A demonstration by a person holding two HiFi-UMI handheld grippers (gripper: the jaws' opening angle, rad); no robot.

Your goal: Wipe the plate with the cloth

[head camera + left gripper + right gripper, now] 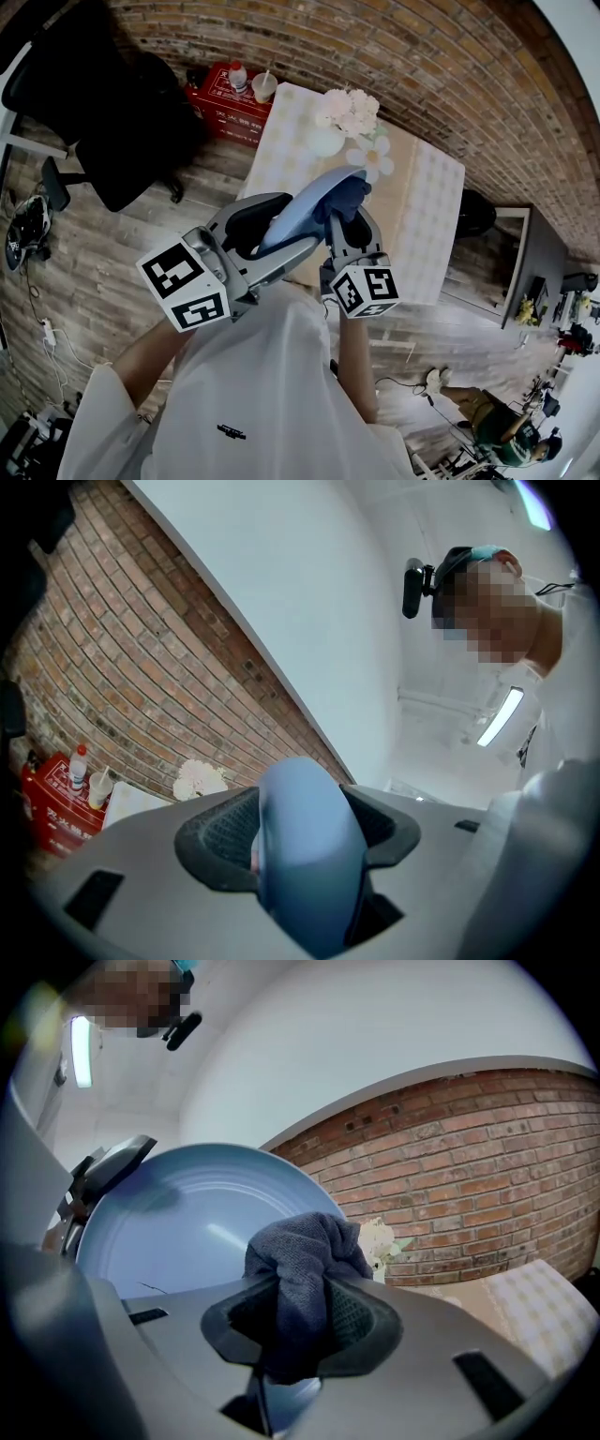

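There are two grippers, the left gripper (281, 227) and the right gripper (345, 219). Each carries one marker cube, which makes two: the left cube (186, 284) and the right cube (366, 291). There is one plate (309, 199) and one cloth (347, 195). One table (427, 216) stands below, bearing one vase (325, 141); the blooms in it are too bunched to count. There is also one red box (230, 111), one bottle (240, 77), one cup (264, 87) and one chair (103, 103).

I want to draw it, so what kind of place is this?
Probably a room in an office or studio, dressed like a dining corner: brick wall, a checked table with white flowers, a black office chair.
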